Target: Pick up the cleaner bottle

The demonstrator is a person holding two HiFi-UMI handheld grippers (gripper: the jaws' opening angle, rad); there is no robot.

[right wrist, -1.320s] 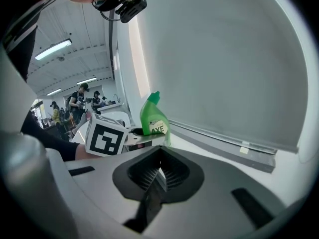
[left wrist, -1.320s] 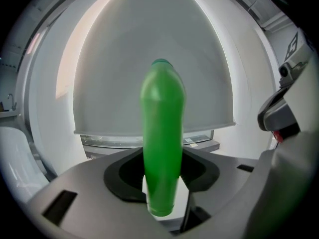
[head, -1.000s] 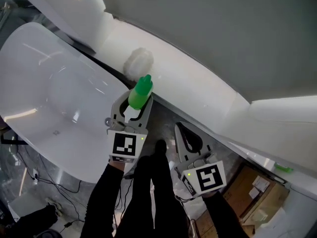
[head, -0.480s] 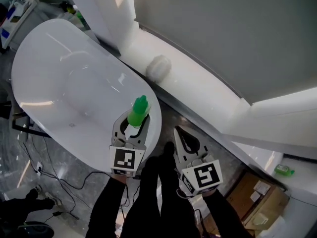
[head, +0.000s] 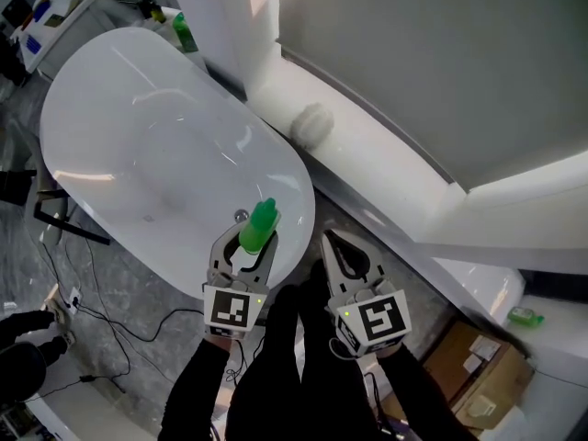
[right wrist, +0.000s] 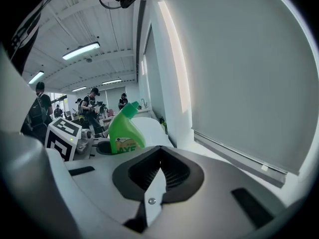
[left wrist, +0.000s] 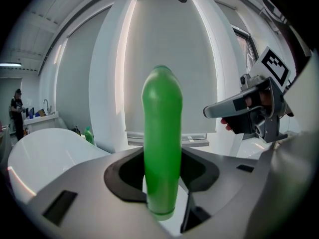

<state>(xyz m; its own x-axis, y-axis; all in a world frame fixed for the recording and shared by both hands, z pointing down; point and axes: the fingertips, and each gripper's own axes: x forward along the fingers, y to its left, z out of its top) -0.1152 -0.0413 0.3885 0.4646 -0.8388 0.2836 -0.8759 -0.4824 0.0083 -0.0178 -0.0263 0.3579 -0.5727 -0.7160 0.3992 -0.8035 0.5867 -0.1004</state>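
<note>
Fingers (left wrist: 82, 185) of the left gripper (head: 246, 239) are clamped on the green bottle (head: 259, 226), which is held upright over the bathtub (head: 110, 90), probably against spilling, while the right gripper (head: 334, 243) is closed and empty.

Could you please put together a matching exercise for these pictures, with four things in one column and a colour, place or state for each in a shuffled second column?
Column one:
1. cleaner bottle
2. right gripper
3. bathtub
4. cardboard box

Column two:
A. jaws together, nothing between them
B. brown, at the lower right of the head view
C. green, clamped in the left gripper
D. white and oval

Pairs: 1-C, 2-A, 3-D, 4-B
</note>
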